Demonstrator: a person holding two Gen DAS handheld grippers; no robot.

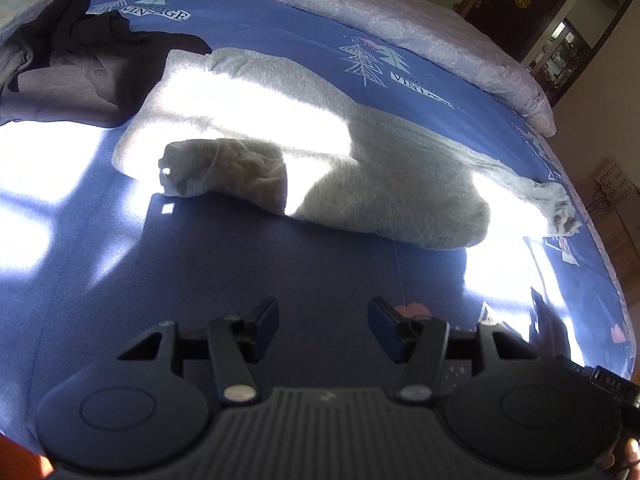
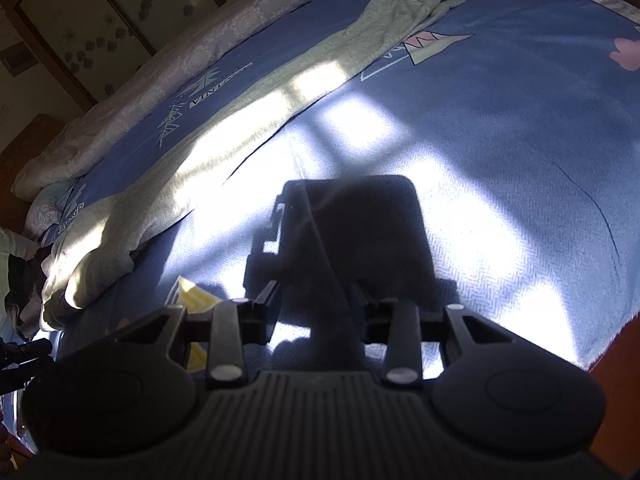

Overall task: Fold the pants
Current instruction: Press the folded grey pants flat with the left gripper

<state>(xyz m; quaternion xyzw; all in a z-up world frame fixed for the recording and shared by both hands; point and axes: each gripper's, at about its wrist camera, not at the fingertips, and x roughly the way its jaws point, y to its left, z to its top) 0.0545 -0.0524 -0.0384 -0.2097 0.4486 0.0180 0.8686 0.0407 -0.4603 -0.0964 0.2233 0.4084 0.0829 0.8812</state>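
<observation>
With both our left gripper (image 1: 323, 318) and right gripper (image 2: 314, 312) jaws apart and empty, the grey pants (image 1: 304, 152) lie at twelve o'clock on the bed (image 1: 280, 264), only partly folded.

bed: blue printed sheet (image 1: 280, 40) | sunlit patches | dark wooden cabinet (image 1: 532, 4)

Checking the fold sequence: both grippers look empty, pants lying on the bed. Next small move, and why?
Probably bring the left gripper forward to the near edge of the grey pants and grip there. Its jaws stand open over bare blue sheet, short of the fabric; the right gripper is open and empty too.
</observation>
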